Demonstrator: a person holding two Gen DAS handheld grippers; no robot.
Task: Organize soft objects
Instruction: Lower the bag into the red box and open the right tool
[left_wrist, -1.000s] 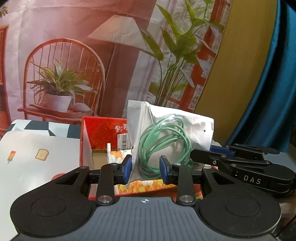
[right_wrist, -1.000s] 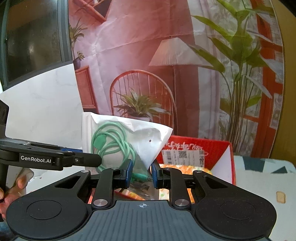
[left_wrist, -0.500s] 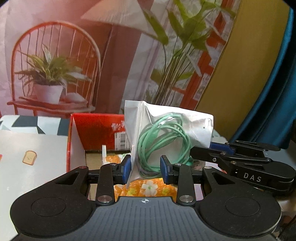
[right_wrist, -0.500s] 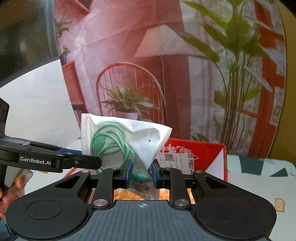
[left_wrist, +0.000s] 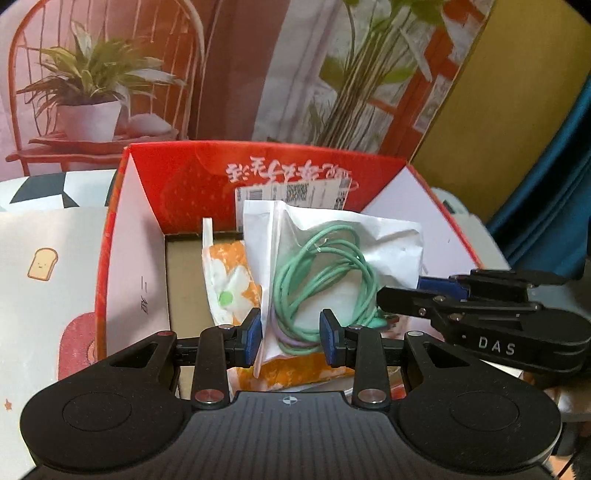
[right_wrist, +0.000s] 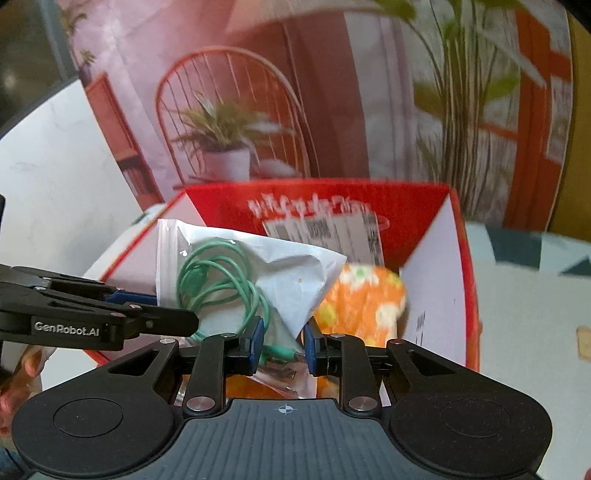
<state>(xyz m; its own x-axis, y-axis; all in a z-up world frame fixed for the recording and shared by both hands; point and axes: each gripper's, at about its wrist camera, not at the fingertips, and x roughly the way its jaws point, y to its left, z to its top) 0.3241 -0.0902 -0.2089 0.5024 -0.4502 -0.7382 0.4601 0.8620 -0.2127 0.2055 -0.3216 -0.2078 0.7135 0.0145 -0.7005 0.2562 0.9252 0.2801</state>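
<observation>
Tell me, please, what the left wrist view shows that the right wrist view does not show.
Only the left wrist view shows the toast picture on the white mat and the blue curtain at the right edge.

Only the right wrist view shows a person's fingers under the left gripper and the white marble-look board.

Both show the clear bag with the green cable, held by the left gripper and the right gripper above the red box, and the orange flowered pouch in it.

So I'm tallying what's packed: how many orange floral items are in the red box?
1 visible: an orange floral pouch standing in the red box beside the held cable bag. Orange fabric below the bag may be a second; more may be hidden.
</observation>
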